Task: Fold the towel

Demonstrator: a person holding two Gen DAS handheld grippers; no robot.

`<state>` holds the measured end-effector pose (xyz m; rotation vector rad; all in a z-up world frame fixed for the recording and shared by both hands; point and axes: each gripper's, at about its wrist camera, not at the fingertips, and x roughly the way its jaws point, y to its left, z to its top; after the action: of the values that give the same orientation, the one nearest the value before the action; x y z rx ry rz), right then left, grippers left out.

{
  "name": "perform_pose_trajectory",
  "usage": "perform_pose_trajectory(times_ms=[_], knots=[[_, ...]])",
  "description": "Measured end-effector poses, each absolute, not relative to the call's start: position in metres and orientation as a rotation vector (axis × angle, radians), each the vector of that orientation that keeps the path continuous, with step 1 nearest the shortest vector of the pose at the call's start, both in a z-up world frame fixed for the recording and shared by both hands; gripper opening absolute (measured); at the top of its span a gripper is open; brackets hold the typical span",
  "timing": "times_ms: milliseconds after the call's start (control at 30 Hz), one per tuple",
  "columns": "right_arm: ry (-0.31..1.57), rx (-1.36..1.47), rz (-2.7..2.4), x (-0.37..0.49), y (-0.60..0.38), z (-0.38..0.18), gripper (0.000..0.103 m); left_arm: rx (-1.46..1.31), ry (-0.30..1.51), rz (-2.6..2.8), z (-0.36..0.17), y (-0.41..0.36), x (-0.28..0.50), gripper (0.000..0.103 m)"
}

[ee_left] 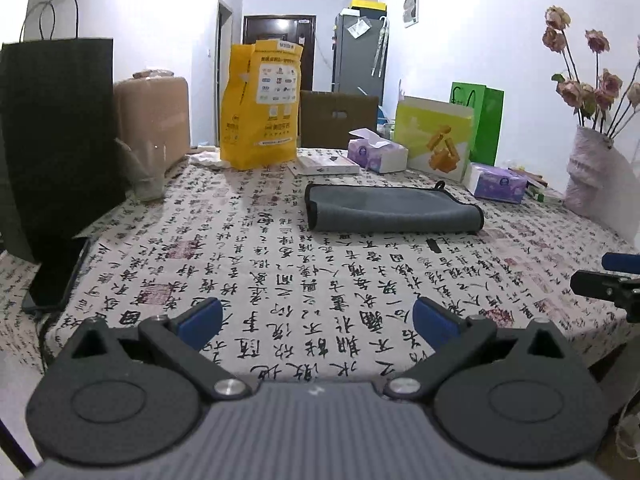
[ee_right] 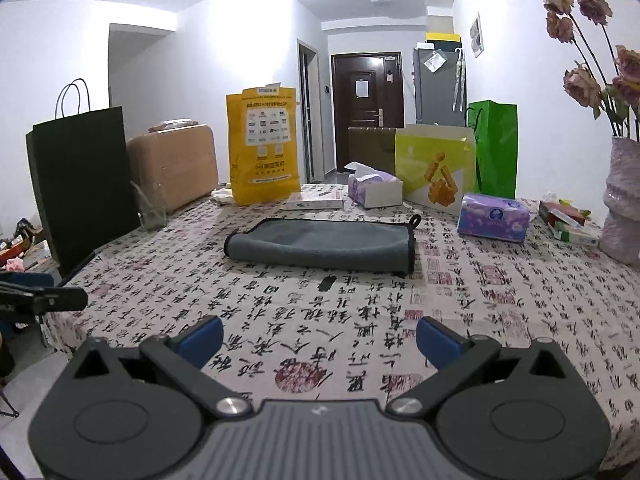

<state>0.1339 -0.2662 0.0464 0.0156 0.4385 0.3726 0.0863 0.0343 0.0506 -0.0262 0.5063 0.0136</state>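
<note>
Apparently between folds: grey microfibre towel with black edging (ee_left: pixel 394 208) lies already doubled on the calligraphy-print table (ee_left: pixel 280 280), well ahead of both jaws, untouched. Left gripper (ee_left: pixel 317 318) and right gripper (ee_right: pixel 319 338) hang empty, jaws spread wide. Next move likely calls for reaching forward to pinch the towel's short-end corners.

1. The bench (ee_right: pixel 500 320) wears a cloth printed with black calligraphy and red seals.
2. At the left of the frame stand a black paper bag (ee_right: pixel 80 184) and a tan suitcase (ee_right: pixel 176 164), with a clear glass (ee_right: pixel 152 210) between them.
3. A yellow bag (ee_right: pixel 264 144) stands at upper centre.
4. 2 purple tissue packs (ee_right: pixel 374 188) (ee_right: pixel 494 218) flank a yellow-green box (ee_right: pixel 436 164), with a green bag (ee_right: pixel 496 148) behind.
5. At the right edge, a pale vase (ee_right: pixel 622 216) holds dried roses (ee_right: pixel 580 80).
</note>
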Motion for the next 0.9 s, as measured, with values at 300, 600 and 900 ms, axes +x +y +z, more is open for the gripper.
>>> perform_pose_trajectory(times_ms=[300,600,900], knots=[[0.37,-0.011,0.354,0.1,-0.253,0.036,0.103,0.0,0.403,0.028,0.047,0.022,0.058,0.103],[0.371,0.013,0.379,0.073,-0.247,0.027,0.103,0.004,0.381,0.047,0.042,0.022,0.035,0.103],[0.391,0.069,0.389,0.052,-0.254,0.019,0.103,-0.042,0.423,0.078,0.031,0.032,0.018,0.103]])
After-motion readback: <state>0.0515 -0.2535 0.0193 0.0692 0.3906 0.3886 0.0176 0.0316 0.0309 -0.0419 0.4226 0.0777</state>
